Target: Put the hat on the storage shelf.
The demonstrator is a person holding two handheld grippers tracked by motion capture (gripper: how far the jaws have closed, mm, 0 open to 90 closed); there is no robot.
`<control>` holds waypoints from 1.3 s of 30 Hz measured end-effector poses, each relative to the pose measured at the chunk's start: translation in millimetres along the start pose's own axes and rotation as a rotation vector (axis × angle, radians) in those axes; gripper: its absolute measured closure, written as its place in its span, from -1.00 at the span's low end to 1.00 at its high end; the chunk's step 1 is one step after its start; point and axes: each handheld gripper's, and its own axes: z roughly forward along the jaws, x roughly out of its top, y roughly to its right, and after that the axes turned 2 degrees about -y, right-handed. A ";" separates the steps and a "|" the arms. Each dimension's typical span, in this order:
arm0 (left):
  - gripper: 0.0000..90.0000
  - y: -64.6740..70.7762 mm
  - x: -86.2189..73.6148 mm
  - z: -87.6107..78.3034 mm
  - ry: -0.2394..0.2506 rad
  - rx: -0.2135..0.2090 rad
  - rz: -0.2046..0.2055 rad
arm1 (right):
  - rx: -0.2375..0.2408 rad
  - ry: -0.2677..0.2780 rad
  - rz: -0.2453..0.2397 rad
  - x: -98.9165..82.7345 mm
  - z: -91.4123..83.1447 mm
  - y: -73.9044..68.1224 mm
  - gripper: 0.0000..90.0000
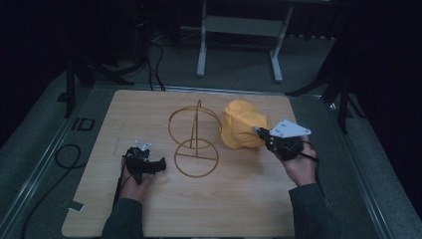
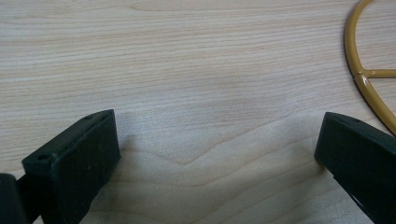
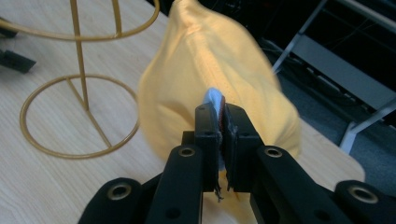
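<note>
A yellow cap (image 1: 240,123) (image 3: 205,70) hangs off the wooden table (image 1: 149,214), right of a gold wire stand (image 1: 194,139) (image 3: 79,93). My right gripper (image 1: 259,132) (image 3: 220,109) is shut on the cap's edge, and the cloth droops away past the jaws. My left gripper (image 1: 161,165) (image 2: 217,154) rests low on the table, left of the stand's base ring (image 2: 362,79), open with bare wood between its jaws.
Beyond the table's far edge stands a grey metal frame (image 1: 239,30) on the floor. Dark tripod legs (image 1: 79,74) stand at the left and right. A black cable (image 1: 67,157) loops on the floor at the left.
</note>
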 end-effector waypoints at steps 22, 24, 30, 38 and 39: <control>-1.00 0.2 0.0 0.1 0.001 0.000 -0.001 | -0.017 -0.035 -0.076 10.0 -19.1 -0.4 0.89; -1.00 0.3 0.0 0.1 0.001 -0.001 -0.002 | -0.001 -0.039 -0.075 9.1 -13.2 -3.2 0.89; -1.00 0.3 0.0 0.2 0.001 -0.001 -0.002 | -0.001 -0.107 -0.129 8.8 4.7 -14.6 0.88; -1.00 0.3 0.0 0.2 0.001 -0.001 -0.002 | 0.068 -0.127 -0.137 6.8 13.5 -21.6 0.76; -1.00 0.3 0.0 0.2 0.001 -0.001 -0.002 | 0.071 -0.128 -0.138 6.7 13.6 -21.7 0.76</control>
